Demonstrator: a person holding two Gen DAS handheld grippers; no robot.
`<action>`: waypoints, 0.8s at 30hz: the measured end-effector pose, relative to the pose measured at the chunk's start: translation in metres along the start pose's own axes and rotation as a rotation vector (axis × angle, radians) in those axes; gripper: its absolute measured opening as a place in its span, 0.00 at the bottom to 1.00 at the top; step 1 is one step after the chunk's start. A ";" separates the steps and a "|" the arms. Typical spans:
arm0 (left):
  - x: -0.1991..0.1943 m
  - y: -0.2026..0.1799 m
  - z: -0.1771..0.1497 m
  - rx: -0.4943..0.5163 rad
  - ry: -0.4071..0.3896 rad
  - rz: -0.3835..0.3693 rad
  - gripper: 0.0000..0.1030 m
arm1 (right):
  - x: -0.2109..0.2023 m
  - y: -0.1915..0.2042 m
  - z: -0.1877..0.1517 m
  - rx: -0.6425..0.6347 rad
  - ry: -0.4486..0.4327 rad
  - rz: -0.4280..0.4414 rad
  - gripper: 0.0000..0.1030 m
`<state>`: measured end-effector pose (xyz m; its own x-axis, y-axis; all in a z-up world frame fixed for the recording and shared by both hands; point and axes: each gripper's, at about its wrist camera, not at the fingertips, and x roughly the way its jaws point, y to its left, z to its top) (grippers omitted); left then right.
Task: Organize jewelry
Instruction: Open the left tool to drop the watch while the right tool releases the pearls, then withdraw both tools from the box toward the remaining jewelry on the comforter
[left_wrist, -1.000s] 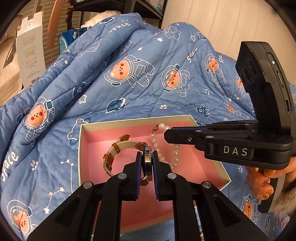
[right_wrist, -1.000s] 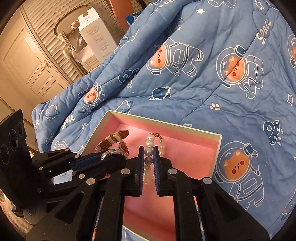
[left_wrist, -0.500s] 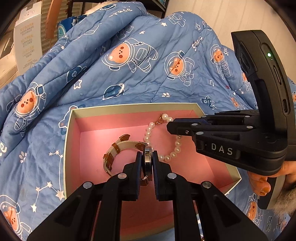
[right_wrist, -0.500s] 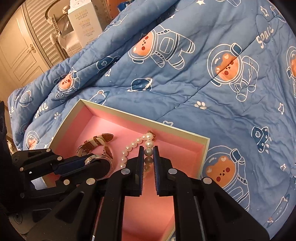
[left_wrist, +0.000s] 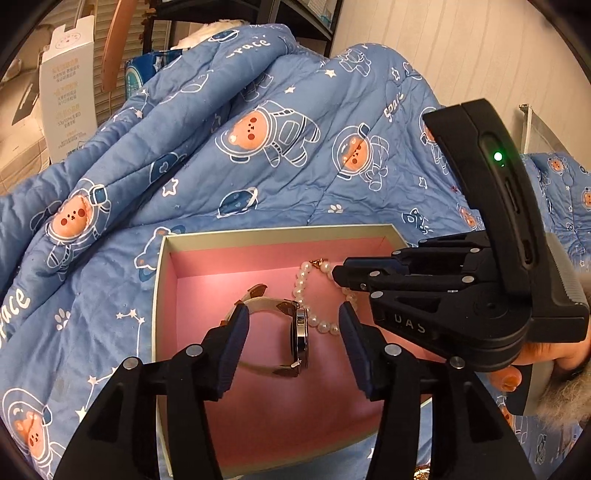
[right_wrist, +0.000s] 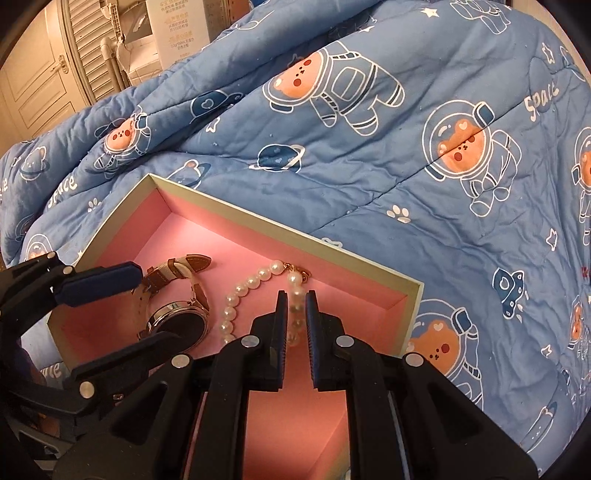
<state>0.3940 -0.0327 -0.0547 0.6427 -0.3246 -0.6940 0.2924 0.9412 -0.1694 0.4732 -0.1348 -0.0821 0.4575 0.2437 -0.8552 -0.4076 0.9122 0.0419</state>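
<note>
A pink-lined box lies on a blue quilt. Inside it rests a watch with a brown and cream strap. My left gripper straddles the watch, its jaws opening, and neither pad touches the case. To the right of the watch a pearl bracelet trails over the box floor. My right gripper is shut on one strand of the bracelet, low inside the box. In the left wrist view the right gripper reaches in from the right.
The blue quilt with astronaut bears rises in folds behind the box. A white carton and dark shelving stand at the back left. A person's hand grips the right tool. A cream door is far left.
My left jaws were shut on the watch case and have sprung apart, so the watch sits free in the box. The right gripper has tilted while still clamping the pearls.
</note>
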 end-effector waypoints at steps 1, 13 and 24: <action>-0.004 0.000 0.001 0.001 -0.011 -0.001 0.53 | -0.002 -0.001 0.001 0.006 -0.005 0.002 0.11; -0.097 0.017 -0.009 -0.132 -0.245 -0.009 0.93 | -0.068 -0.012 -0.007 0.112 -0.155 0.069 0.66; -0.125 0.015 -0.088 -0.152 -0.160 0.084 0.93 | -0.113 0.024 -0.080 0.059 -0.193 0.132 0.72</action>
<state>0.2556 0.0303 -0.0318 0.7678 -0.2439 -0.5925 0.1308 0.9649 -0.2277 0.3485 -0.1673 -0.0262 0.5483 0.4152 -0.7259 -0.4297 0.8846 0.1814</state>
